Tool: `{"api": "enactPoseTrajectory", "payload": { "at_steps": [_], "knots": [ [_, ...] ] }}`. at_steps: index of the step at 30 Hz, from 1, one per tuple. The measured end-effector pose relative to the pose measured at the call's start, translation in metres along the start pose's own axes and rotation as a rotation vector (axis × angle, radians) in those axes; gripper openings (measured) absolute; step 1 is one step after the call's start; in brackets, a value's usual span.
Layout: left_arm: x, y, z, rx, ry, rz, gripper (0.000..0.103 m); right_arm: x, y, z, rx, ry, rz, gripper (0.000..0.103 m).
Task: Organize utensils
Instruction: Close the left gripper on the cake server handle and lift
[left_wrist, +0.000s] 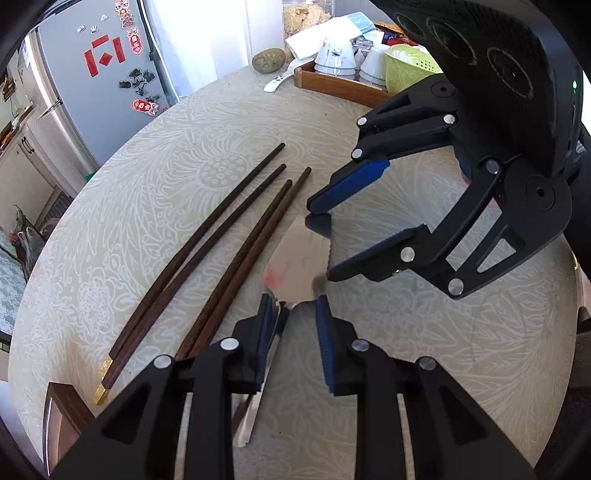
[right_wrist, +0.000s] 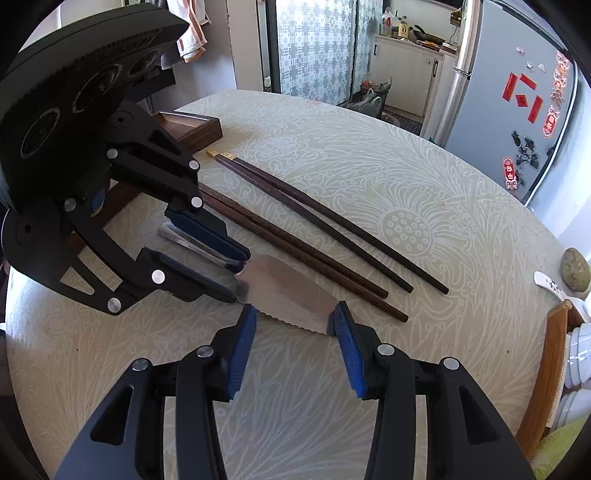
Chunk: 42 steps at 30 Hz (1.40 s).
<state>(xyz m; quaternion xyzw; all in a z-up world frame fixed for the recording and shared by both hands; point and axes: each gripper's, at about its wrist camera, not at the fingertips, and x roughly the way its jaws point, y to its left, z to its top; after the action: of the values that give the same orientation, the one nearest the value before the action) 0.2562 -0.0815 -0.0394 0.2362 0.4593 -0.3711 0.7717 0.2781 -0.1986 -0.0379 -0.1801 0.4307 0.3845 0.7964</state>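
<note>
Left wrist view first, reading left to right: a wooden box (left_wrist: 55, 417) sits at the edge of the surface (left_wrist: 388, 369), then four dark chopsticks (left_wrist: 207, 236) lie in two loose pairs, and beside them rests a steel cake server (left_wrist: 299, 266) with a broad blade and one serrated edge. Our left gripper (left_wrist: 291, 314) straddles the narrow neck where blade meets handle; its jaws look nearly together there, but we cannot tell whether the pads actually press the metal. Further right, the right gripper (left_wrist: 325, 247) stands over the blade, jaws apart, one tip at the blade's far end and the other at its serrated edge, and we see no firm clamp.

In the right wrist view the blade lies flat on the surface, shiny, with the server's slim handle (right_wrist: 192, 240) running under the left gripper.

We judge the task barely begun: every utensil is on the cloth, none in the box, and the server looks like the first to be lifted.
</note>
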Motion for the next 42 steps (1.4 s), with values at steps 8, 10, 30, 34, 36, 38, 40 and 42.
{"api": "enactPoseTrajectory", "payload": {
  "at_steps": [8, 10, 30, 34, 36, 38, 40, 42],
  "knots": [
    [-0.001, -0.010, 0.000, 0.024, -0.007, 0.025, 0.011, -0.003, -0.001, -0.005, -0.004, 0.001, -0.004, 0.045],
    [-0.001, -0.011, -0.001, 0.020, -0.010, 0.030, 0.010, -0.004, 0.001, -0.006, -0.018, 0.005, -0.010, 0.045],
    [-0.009, -0.011, 0.010, -0.042, -0.046, -0.032, 0.008, -0.006, 0.023, -0.018, -0.175, -0.079, -0.155, 0.058],
    [-0.017, -0.013, 0.013, -0.054, -0.067, -0.050, 0.008, -0.005, 0.026, -0.016, -0.190, -0.082, -0.156, 0.049],
    [-0.018, -0.016, 0.014, -0.046, -0.067, -0.050, 0.008, -0.005, 0.027, -0.015, -0.190, -0.081, -0.161, 0.041],
    [-0.018, -0.017, 0.014, -0.050, -0.062, -0.045, 0.008, -0.005, 0.027, -0.015, -0.195, -0.081, -0.173, 0.037],
    [-0.018, -0.015, 0.014, -0.063, -0.061, -0.046, 0.008, -0.004, 0.026, -0.015, -0.210, -0.081, -0.212, 0.022],
    [-0.017, -0.013, 0.013, -0.073, -0.060, -0.046, 0.008, -0.004, 0.026, -0.014, -0.210, -0.085, -0.210, 0.018]
  ]
}}
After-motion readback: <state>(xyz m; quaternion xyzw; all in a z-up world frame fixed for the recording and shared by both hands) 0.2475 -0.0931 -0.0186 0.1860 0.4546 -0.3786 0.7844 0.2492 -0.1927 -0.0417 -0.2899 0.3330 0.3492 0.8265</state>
